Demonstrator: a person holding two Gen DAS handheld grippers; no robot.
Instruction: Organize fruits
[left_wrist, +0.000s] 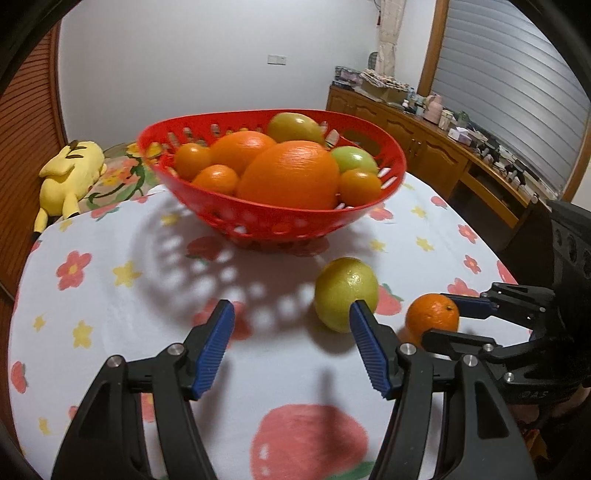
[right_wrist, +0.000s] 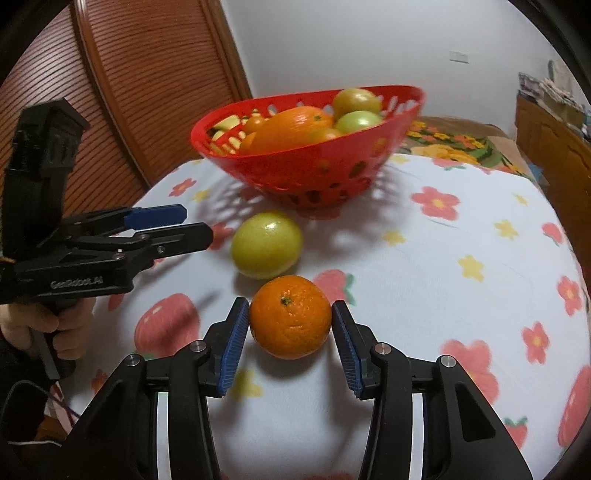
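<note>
Low in the right wrist view, the right gripper (right_wrist: 290, 325) brackets the small orange (right_wrist: 290, 316), its left pad touching the peel and the right pad a sliver off. The left gripper (left_wrist: 291, 314) stands open and empty, the yellow-green citrus (left_wrist: 346, 293) behind its right finger. The red basket (left_wrist: 258, 218) of fruit sits upper centre.

Red basket (left_wrist: 280, 221), orange mandarin (right_wrist: 290, 317), yellow-green lemon (right_wrist: 266, 244), floral-print cloth (right_wrist: 424, 280) w/ strawberries.

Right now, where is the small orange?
On the tablecloth, between the right gripper fingers, just in front of the yellow-green fruit, outside the red basket.
</note>
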